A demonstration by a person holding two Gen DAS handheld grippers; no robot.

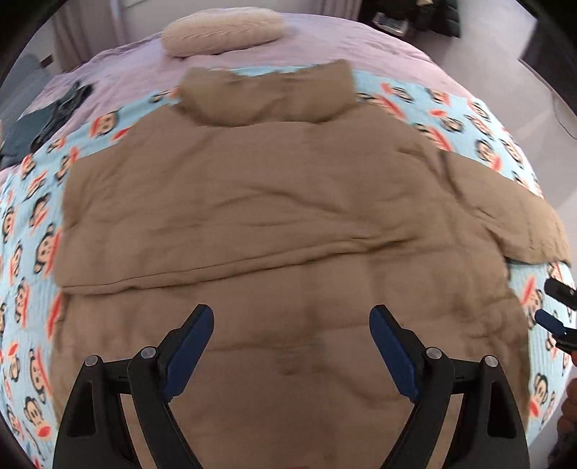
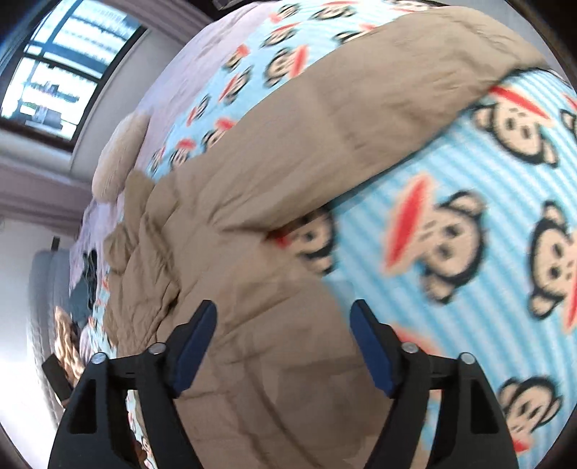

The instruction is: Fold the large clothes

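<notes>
A tan padded jacket (image 1: 281,202) lies flat on a light-blue monkey-print blanket (image 1: 32,223), collar at the far end. One sleeve is folded across the body; the other sleeve (image 1: 523,220) stretches out to the right. My left gripper (image 1: 290,317) is open and empty above the jacket's lower part. My right gripper (image 2: 283,314) is open and empty over the jacket's right side edge, near where the outstretched sleeve (image 2: 378,101) joins the body (image 2: 216,252). The right gripper's fingertips (image 1: 555,321) show at the right edge of the left wrist view.
The blanket (image 2: 468,173) covers a bed with a lilac sheet (image 1: 324,39). A beige pillow (image 1: 223,30) lies beyond the collar. Dark clothes (image 1: 54,112) sit at the far left of the bed. A window (image 2: 61,68) and wall are to the left.
</notes>
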